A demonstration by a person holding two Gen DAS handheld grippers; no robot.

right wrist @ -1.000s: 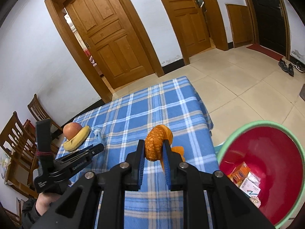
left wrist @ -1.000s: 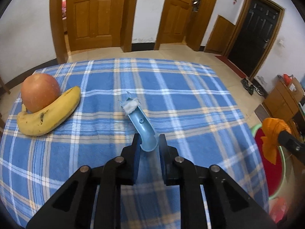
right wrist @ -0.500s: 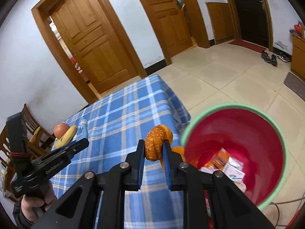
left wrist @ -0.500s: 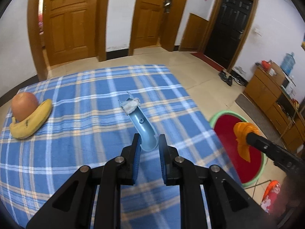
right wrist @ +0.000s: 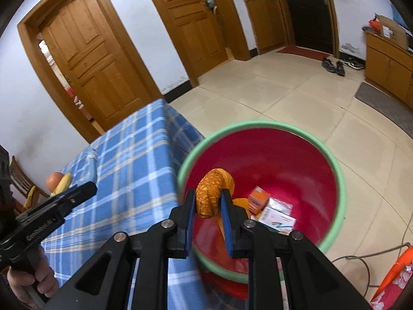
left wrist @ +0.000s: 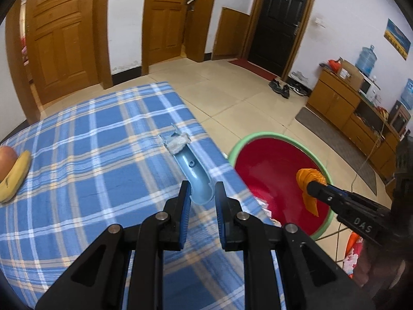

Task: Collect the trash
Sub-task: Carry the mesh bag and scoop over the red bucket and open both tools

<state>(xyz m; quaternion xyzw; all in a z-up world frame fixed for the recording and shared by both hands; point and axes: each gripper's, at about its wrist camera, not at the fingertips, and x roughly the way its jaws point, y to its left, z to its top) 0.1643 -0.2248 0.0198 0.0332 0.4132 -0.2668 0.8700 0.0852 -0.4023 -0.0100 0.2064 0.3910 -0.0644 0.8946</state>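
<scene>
My right gripper (right wrist: 207, 204) is shut on an orange peel (right wrist: 210, 190) and holds it over the red bin with a green rim (right wrist: 260, 125), which holds small boxes (right wrist: 271, 210). The peel (left wrist: 308, 186) and bin (left wrist: 276, 135) also show in the left wrist view. My left gripper (left wrist: 201, 193) is shut on a light blue plastic piece (left wrist: 193, 174) with a white wad at its far end, held above the blue plaid table (left wrist: 90, 142) near its right edge.
An apple (left wrist: 5, 157) and a banana (left wrist: 16, 175) lie at the table's left. The bin stands on the tiled floor (right wrist: 296, 93) just off the table's right edge. Wooden cabinets (left wrist: 348, 106) line the right wall. A chair (right wrist: 20, 180) stands behind the table.
Both grippers have swung right toward the bin. The right gripper with the peel went from above the table edge to over the bin's opening. The left carried the blue piece toward the table's right edge.
</scene>
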